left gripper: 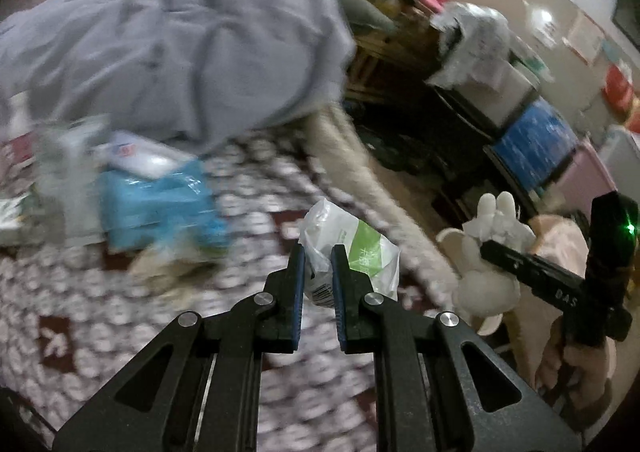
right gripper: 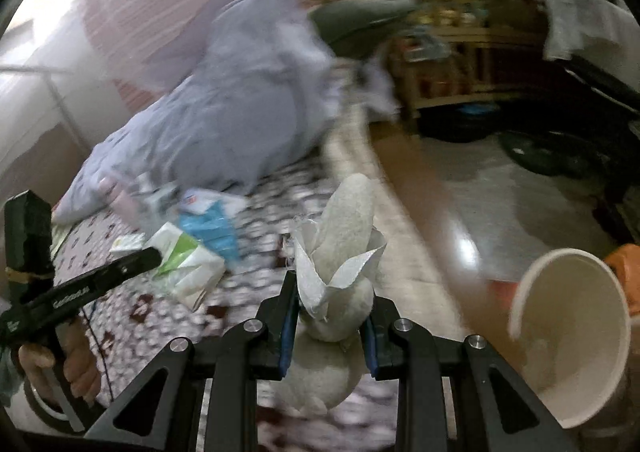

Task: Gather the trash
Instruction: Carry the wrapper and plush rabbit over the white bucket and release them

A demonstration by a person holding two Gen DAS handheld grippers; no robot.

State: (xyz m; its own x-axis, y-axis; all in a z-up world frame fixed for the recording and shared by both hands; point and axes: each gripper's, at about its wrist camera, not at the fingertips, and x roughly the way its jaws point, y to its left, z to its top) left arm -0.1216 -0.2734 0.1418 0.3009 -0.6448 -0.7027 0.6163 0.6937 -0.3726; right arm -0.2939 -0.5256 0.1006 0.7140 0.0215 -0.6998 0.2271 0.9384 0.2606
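The left gripper (left gripper: 318,248) pinches a crumpled white-and-green wrapper (left gripper: 352,252), light, thin and slippery, above the patterned bed (left gripper: 120,312). The right gripper (right gripper: 330,280) clamps soft wadded tissue (right gripper: 344,252) by its middle; both likely compress easily.

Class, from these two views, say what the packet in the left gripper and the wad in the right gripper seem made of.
Packet: thin glossy plastic film, probably; it crinkles and shines, with green print.
Wad: matte tissue or paper towel, apparently; soft crumpled folds, frayed torn edge.
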